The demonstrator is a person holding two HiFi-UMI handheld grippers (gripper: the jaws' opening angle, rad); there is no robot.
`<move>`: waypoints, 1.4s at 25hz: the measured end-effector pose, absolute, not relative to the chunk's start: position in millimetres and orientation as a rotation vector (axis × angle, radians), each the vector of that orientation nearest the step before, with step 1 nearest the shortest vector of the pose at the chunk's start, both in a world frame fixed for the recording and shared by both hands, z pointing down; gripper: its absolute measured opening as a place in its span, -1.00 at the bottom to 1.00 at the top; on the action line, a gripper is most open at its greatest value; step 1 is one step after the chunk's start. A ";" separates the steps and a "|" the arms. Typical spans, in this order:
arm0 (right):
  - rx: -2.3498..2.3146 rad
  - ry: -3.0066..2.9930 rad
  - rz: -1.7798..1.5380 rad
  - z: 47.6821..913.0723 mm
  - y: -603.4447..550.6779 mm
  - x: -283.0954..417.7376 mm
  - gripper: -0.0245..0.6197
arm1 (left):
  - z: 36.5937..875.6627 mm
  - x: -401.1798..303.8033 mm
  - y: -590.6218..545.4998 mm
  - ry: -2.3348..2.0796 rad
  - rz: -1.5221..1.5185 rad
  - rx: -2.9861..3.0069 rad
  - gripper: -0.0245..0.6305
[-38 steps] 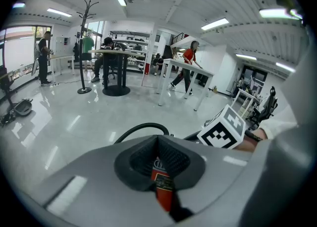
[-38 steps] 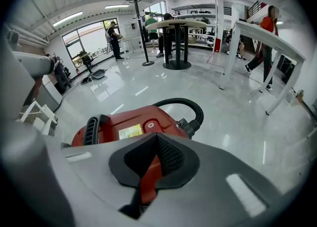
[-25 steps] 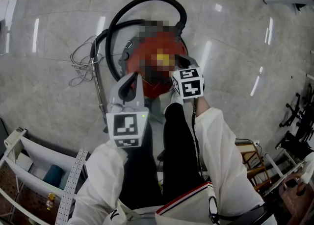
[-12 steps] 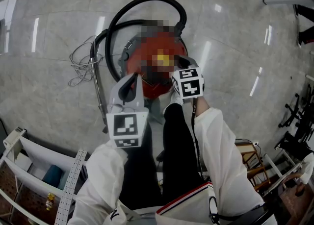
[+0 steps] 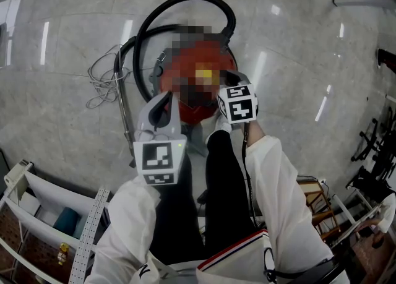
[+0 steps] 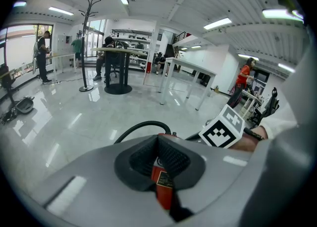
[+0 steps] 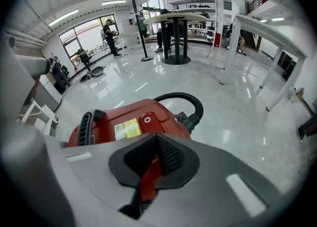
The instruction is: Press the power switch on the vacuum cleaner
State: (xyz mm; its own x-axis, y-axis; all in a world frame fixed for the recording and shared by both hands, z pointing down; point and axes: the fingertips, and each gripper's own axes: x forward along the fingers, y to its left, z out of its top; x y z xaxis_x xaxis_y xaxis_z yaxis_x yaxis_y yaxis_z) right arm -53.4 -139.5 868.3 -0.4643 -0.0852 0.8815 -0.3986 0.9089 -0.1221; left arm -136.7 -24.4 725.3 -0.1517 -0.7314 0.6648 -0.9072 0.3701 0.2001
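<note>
Hovering almost unmoved since a second ago, right gripper (image 5: 228, 80) and left gripper (image 5: 167, 100) both keeping fingers (image 7: 171, 156) pinched together on nothing above the red vacuum cleaner (image 5: 195, 111) at frame centre, leaving its round power switch (image 7: 147, 119) apparently unpressed

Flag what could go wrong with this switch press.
1. The right gripper, fingers shut, seems aimed short of the switch; a push may land on the label.
2. The vacuum stands on a glossy floor and might slide.
3. The loose cord beside it could snag.
</note>
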 end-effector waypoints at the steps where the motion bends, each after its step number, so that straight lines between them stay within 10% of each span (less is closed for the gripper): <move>1: 0.348 -2.035 0.380 868.5 -139.4 -53.3 -0.92 | 724.8 -137.1 -24.4 -1.938 0.322 1.415 -0.93; 35: 0.484 -2.133 0.394 706.3 -163.2 -20.6 -0.92 | 590.2 -164.2 -27.4 -2.128 0.381 1.442 -0.93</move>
